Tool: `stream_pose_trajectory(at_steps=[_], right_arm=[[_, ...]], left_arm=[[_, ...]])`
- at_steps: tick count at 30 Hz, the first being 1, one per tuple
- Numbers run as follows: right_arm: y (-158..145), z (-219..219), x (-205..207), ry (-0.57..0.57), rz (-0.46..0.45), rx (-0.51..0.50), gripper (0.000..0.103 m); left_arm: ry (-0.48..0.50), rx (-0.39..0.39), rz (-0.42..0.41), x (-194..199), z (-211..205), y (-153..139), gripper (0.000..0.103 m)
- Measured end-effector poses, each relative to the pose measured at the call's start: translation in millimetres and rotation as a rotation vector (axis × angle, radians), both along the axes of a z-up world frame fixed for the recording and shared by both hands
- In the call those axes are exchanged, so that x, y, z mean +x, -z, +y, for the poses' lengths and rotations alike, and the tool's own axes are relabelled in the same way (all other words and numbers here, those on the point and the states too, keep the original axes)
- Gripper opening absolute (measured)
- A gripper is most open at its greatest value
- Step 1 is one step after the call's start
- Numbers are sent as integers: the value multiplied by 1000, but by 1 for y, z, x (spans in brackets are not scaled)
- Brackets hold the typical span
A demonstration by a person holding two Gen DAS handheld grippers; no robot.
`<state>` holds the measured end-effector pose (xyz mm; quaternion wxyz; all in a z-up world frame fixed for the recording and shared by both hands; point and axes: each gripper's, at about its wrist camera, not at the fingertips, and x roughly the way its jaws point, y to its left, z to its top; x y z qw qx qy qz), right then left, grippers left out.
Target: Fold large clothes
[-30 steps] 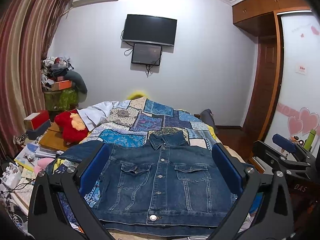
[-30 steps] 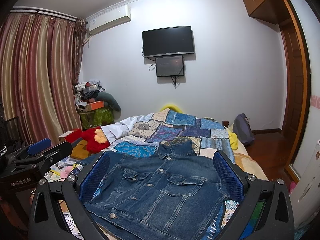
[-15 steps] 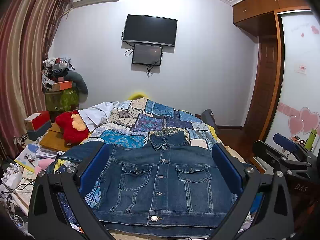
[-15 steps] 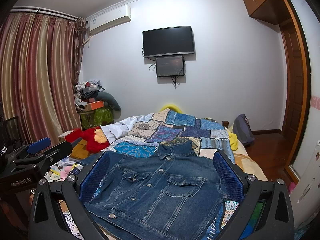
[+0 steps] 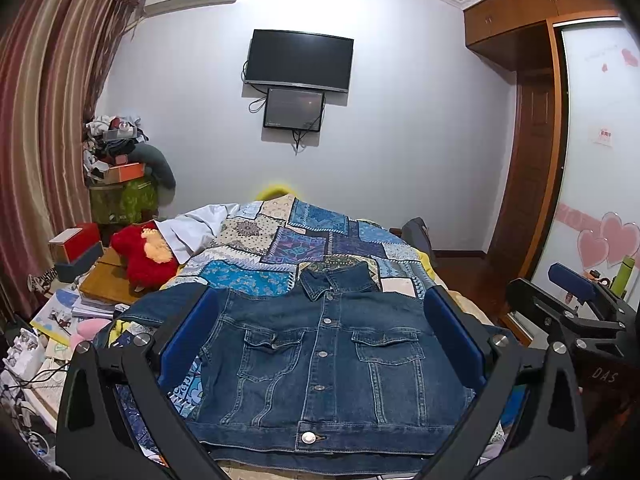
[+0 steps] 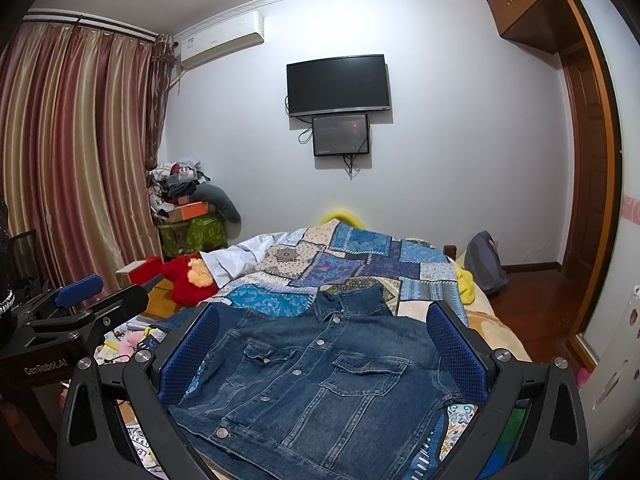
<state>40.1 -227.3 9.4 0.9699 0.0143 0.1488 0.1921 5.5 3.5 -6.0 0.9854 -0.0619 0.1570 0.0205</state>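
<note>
Presently: denim jacket flat, buttoned, on bed | likely heavy, stiff, seams bulky | take its shoulder edges | left tool, right tool: both agape, empty.

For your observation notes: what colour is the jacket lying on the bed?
Dark blue denim jacket with silver buttons, clearest in the left wrist view.

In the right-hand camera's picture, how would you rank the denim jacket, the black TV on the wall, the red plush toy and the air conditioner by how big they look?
1. Denim jacket, though it lies nearest the camera.
2. TV.
3. Air conditioner and red plush toy look too alike to rank.
</note>
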Motion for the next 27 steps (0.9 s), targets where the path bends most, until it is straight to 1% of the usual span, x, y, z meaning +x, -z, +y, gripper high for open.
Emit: stream_pose_trajectory(at_steps=[15, 21, 27], right_arm=[[7, 4, 9, 2, 30, -4, 103], [15, 13, 23, -12, 67, -20, 103], [34, 27, 55, -35, 134, -35, 103]], left_arm=[[-10, -9, 14, 5, 3, 3, 103], [-27, -16, 49, 22, 13, 11, 103], [-80, -53, 110, 53, 42, 29, 103]])
